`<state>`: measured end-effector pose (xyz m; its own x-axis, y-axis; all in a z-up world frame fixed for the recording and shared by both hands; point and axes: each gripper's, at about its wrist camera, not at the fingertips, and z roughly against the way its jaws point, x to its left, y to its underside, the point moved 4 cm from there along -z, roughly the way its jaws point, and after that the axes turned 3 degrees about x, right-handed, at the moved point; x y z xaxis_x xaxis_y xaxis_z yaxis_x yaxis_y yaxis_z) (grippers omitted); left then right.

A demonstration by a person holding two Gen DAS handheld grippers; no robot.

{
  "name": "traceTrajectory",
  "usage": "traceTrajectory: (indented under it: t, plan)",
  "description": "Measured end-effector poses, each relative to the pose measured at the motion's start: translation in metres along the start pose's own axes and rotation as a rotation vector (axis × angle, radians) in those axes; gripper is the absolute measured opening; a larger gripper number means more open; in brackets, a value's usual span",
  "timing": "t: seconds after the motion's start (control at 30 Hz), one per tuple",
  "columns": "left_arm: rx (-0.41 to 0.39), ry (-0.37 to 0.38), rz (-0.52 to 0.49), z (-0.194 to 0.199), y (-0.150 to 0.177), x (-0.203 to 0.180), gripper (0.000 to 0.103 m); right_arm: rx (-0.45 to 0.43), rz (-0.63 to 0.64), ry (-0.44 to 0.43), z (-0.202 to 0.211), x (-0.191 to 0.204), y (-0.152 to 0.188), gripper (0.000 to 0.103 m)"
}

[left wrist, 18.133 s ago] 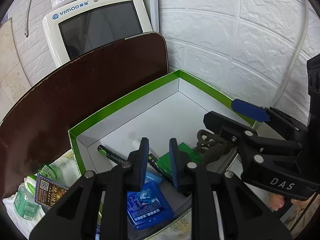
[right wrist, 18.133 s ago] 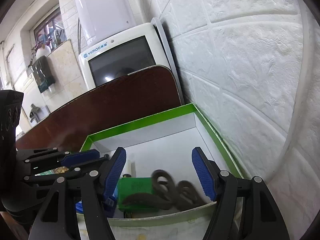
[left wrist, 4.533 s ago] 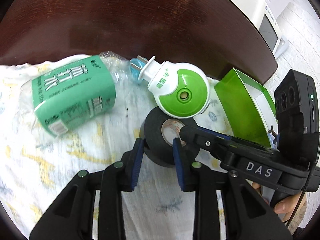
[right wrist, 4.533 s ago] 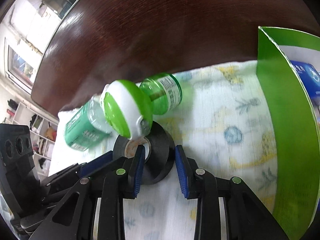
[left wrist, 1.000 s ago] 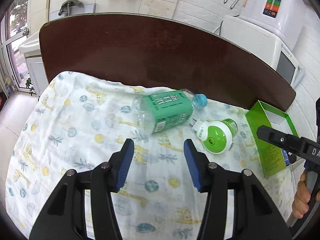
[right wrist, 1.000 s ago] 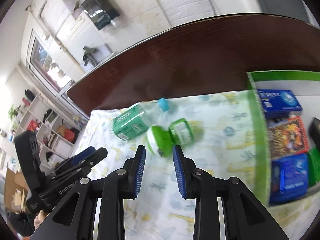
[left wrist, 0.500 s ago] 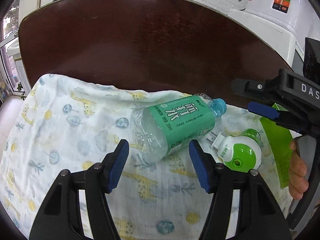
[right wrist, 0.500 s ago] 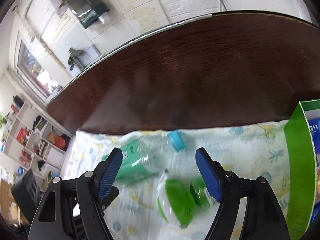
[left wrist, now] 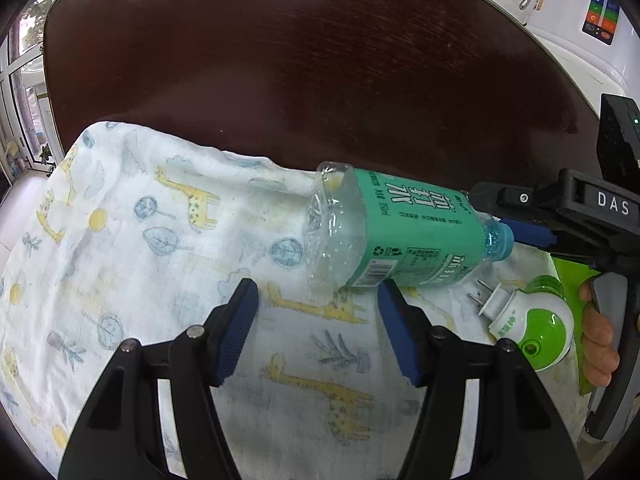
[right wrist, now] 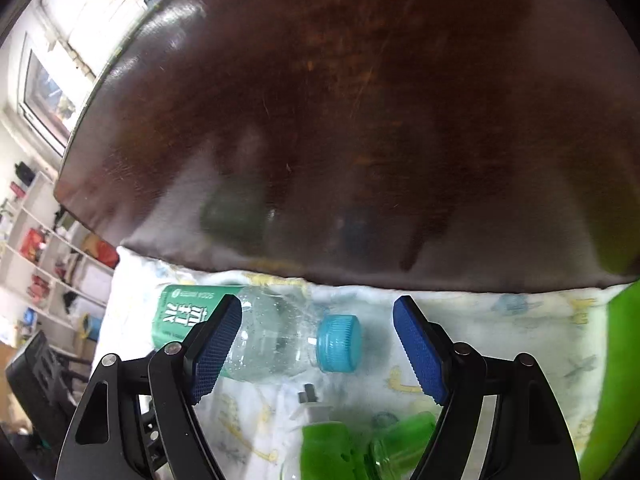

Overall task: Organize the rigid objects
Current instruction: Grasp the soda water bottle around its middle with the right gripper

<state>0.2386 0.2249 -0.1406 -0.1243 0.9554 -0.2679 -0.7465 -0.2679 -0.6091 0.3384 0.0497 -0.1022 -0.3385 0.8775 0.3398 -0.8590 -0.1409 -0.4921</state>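
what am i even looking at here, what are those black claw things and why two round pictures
No robot here: a person holds a hand-operated gripper in each hand. Each carries a fisheye camera looking forward along its two blue-padded fingers, hence the round pictures.

The left view shows the left gripper, open and holding nothing. At its right edge you see the right gripper from the side, with the person's hand on its handle.

The right view shows the right gripper, also open, its fingers on either side of the capped end of a bottle but not closed on it.

The bottle lies on its side on a giraffe-print cloth spread over a dark wooden table. Beside it lies a green and white plug-in device. The green edge at far right is a box.
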Motion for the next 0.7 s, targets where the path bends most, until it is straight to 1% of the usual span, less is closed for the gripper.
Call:
traceTrajectory:
  t: [0.1,0.13,0.17,0.2,0.23,0.33,0.4,0.5,0.63,0.7]
  plan:
    - [-0.004,0.004,-0.014,0.0,-0.001,0.002,0.061,0.013,0.0,-0.021,-0.003,-0.001,-0.002,0.079]
    - [-0.005,0.009,-0.018,0.001,0.0,-0.003,0.061,0.021,0.005,-0.035,-0.004,0.0,-0.003,0.079]
    - [-0.005,0.016,-0.025,0.0,0.0,-0.004,0.061,0.03,0.006,-0.056,-0.005,0.001,-0.002,0.079]
    - [-0.005,0.027,-0.031,-0.001,0.0,-0.006,0.061,0.057,0.009,-0.112,-0.011,0.006,0.0,0.079]
    - [-0.003,0.039,-0.039,-0.001,0.0,-0.008,0.061,0.073,0.015,-0.144,-0.014,0.009,0.002,0.079]
    - [0.001,0.063,-0.066,-0.003,0.0,-0.014,0.061,0.086,0.049,-0.161,-0.016,0.018,0.006,0.079]
    - [0.004,0.071,-0.078,-0.004,0.0,-0.017,0.06,0.083,0.102,-0.15,-0.014,0.028,0.009,0.079]
    - [0.004,0.073,-0.076,-0.005,-0.001,-0.016,0.06,0.083,0.139,-0.129,-0.013,0.038,0.013,0.079]
    - [0.002,0.074,-0.045,-0.002,-0.001,-0.007,0.06,0.086,0.123,-0.122,-0.015,0.041,0.014,0.079]
    - [0.003,0.076,-0.021,-0.002,-0.003,0.0,0.062,0.081,0.107,-0.112,-0.012,0.034,0.014,0.079]
